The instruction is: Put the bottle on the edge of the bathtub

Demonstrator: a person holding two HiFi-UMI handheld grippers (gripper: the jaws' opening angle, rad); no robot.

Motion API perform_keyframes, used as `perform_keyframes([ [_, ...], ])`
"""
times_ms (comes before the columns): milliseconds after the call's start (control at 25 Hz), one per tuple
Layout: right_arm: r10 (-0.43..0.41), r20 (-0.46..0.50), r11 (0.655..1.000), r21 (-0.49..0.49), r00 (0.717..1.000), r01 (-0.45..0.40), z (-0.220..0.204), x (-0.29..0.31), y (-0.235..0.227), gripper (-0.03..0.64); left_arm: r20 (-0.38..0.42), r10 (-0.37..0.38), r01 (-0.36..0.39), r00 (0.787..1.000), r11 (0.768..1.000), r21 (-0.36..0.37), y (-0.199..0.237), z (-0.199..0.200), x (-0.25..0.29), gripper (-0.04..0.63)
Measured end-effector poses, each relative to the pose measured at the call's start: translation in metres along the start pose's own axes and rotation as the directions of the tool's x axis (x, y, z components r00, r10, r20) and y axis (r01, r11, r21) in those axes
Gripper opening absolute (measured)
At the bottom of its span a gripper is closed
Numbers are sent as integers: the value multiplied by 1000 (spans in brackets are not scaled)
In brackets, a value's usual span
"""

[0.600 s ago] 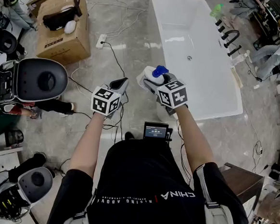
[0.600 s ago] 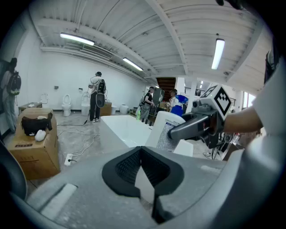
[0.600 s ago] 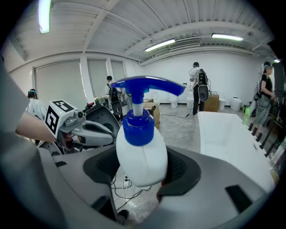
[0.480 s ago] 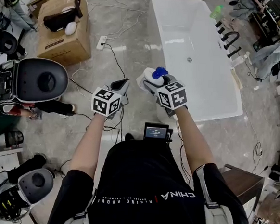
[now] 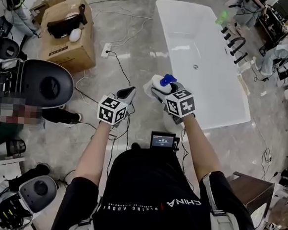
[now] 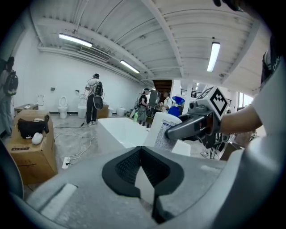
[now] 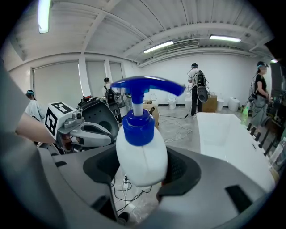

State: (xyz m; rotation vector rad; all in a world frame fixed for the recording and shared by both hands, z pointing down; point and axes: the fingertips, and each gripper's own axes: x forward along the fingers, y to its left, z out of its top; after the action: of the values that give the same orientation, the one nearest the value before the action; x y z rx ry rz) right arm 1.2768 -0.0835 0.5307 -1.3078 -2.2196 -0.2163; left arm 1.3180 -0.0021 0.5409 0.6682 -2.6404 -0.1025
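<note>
A white pump bottle [image 5: 158, 84] with a blue pump head hangs in the air just off the near left side of the white bathtub [image 5: 199, 42]. My right gripper [image 5: 159, 86] is shut on it, and its pads press on the bottle's body [image 7: 142, 156], which stands upright. To the left, my left gripper [image 5: 127, 93] is shut with nothing in it, over the marble floor. In the left gripper view the bottle [image 6: 163, 129] shows ahead, with the tub [image 6: 120, 129] behind it.
A black faucet [image 5: 236, 45] and a green bottle [image 5: 222, 15] stand at the tub's far right side. A cardboard box [image 5: 66, 31], a dark-lidded toilet [image 5: 47, 84] and a power strip with cables [image 5: 106, 49] lie to the left. People stand in the background.
Both grippers keep their poses and the bottle stays gripped. The head view has shifted a little, so everything sits slightly lower and to the right.
</note>
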Motion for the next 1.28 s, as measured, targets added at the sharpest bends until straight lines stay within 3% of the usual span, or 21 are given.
perform_keyframes([
  [320,-21,-15,1000,3,1000,21,-6,3,-1,278,-7,-30,29,1000,999,-24,13,-9,4,9],
  [600,3,-21,1000,26,1000,-2,1,29,-51,278,-22,-12,11,1000,998,-56,33,-7,50,9],
  [920,50,9,999,4,999,-50,71,101,-151,278,-37,76,-80,996,992,-101,114,43,139,9],
  [1160,68,28,998,5,997,-68,122,130,-219,278,33,73,-67,997,987,-143,148,106,200,9],
  [1280,71,27,997,0,997,-72,134,144,-242,278,20,102,-100,995,990,-101,164,117,219,9],
])
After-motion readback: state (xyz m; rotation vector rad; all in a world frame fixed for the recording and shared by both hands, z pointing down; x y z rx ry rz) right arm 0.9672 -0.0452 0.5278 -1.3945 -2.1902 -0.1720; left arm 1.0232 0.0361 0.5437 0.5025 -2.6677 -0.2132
